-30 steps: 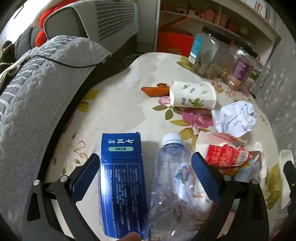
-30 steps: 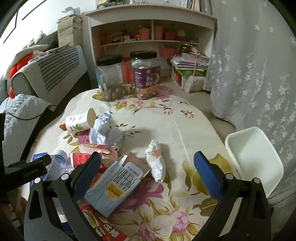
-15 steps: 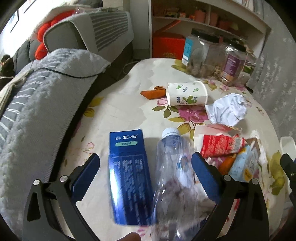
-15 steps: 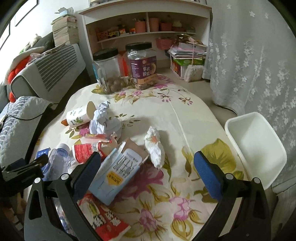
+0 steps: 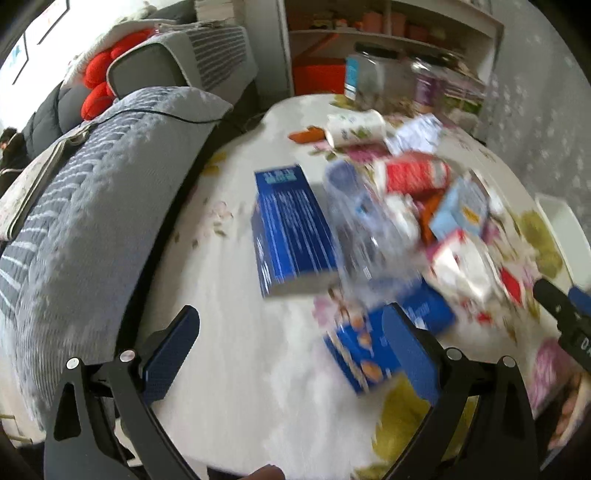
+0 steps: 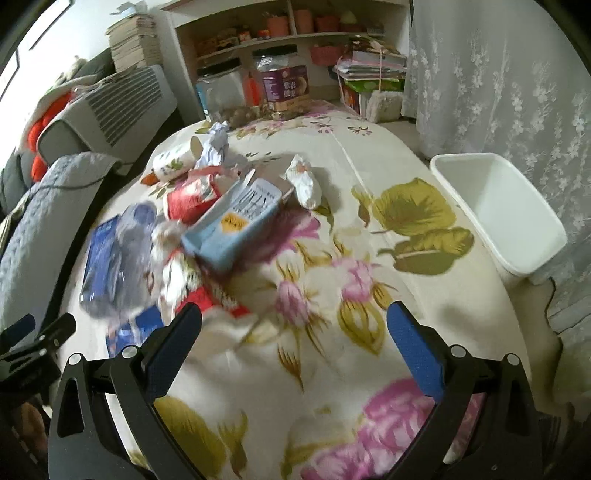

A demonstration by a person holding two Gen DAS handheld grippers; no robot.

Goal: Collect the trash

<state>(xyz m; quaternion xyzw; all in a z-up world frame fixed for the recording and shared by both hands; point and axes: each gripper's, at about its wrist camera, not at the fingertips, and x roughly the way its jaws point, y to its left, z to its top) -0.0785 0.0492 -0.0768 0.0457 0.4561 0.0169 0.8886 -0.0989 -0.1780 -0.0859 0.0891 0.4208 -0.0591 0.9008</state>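
Trash lies in a heap on the floral table: a dark blue box (image 5: 291, 229), a clear plastic bottle (image 5: 364, 225), a red packet (image 5: 415, 175), a light blue carton (image 6: 236, 223), a paper cup (image 5: 356, 127), crumpled white paper (image 6: 218, 147) and a small white wad (image 6: 304, 181). A white bin (image 6: 498, 210) stands off the table's right edge. My left gripper (image 5: 291, 345) is open above the near table edge, short of the blue box. My right gripper (image 6: 295, 343) is open over bare cloth, nothing between its fingers. Both views are motion-blurred.
Two large jars (image 6: 284, 88) stand at the table's far end before a shelf unit (image 6: 288, 33). Grey cushioned seats (image 5: 85, 206) line the left side. A lace curtain (image 6: 498, 74) hangs on the right. A smaller blue packet (image 5: 362, 354) lies near the left gripper.
Both grippers have pulled back and risen from the heap, so more table shows. The bottle and blue box now lie farther ahead of the left gripper. Both stay open.
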